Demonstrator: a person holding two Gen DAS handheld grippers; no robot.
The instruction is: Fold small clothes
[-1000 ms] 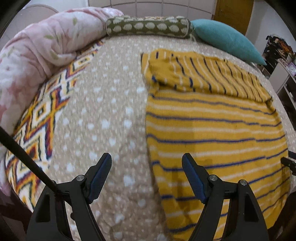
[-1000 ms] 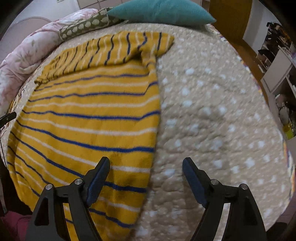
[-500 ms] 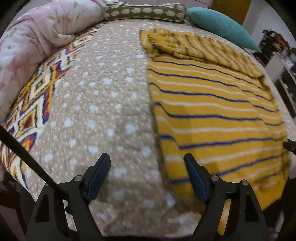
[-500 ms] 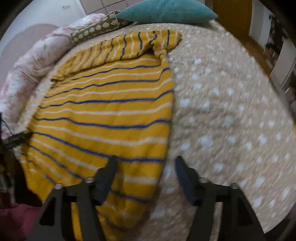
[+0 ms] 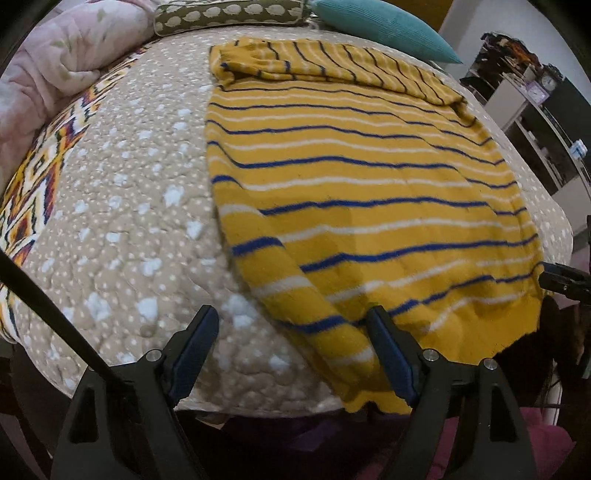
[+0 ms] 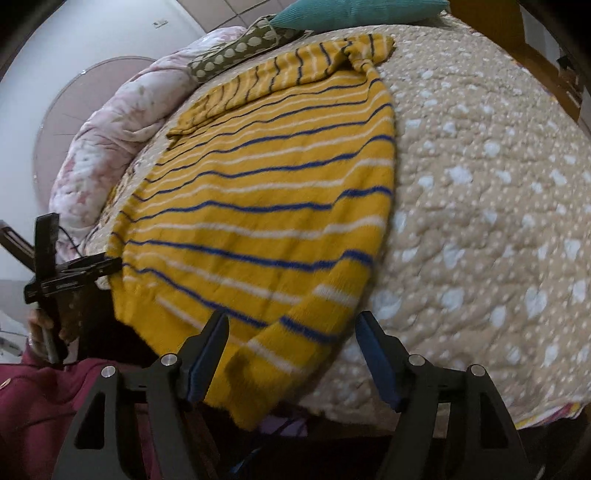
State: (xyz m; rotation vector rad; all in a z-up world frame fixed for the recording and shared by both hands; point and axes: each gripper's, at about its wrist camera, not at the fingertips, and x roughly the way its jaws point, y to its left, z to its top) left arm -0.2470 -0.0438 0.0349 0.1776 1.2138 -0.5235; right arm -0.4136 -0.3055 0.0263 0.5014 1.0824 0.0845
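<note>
A yellow sweater (image 5: 369, 177) with blue and white stripes lies flat on the beige dotted bedspread (image 5: 122, 206), its hem at the near bed edge. In the left wrist view one sleeve (image 5: 295, 284) is folded down along the sweater's side. Its cuff end lies between the wide-apart fingers of my left gripper (image 5: 291, 350), untouched by the pads. In the right wrist view the other sleeve (image 6: 295, 332) hangs over the bed edge between the fingers of my right gripper (image 6: 291, 354). Those jaws are opening and the pads stand off the cloth.
A pink floral comforter (image 5: 62, 55), an olive bolster (image 5: 229, 14) and a teal pillow (image 5: 380, 26) lie at the head of the bed. Shelving (image 5: 532, 96) stands to the right. A maroon sleeve (image 6: 40, 398) shows at lower left in the right wrist view.
Both grippers drew back toward the near bed edge. The folded sleeves' ends and the hem now sit between or beside the fingers. The right jaws narrowed, then widened slightly.
</note>
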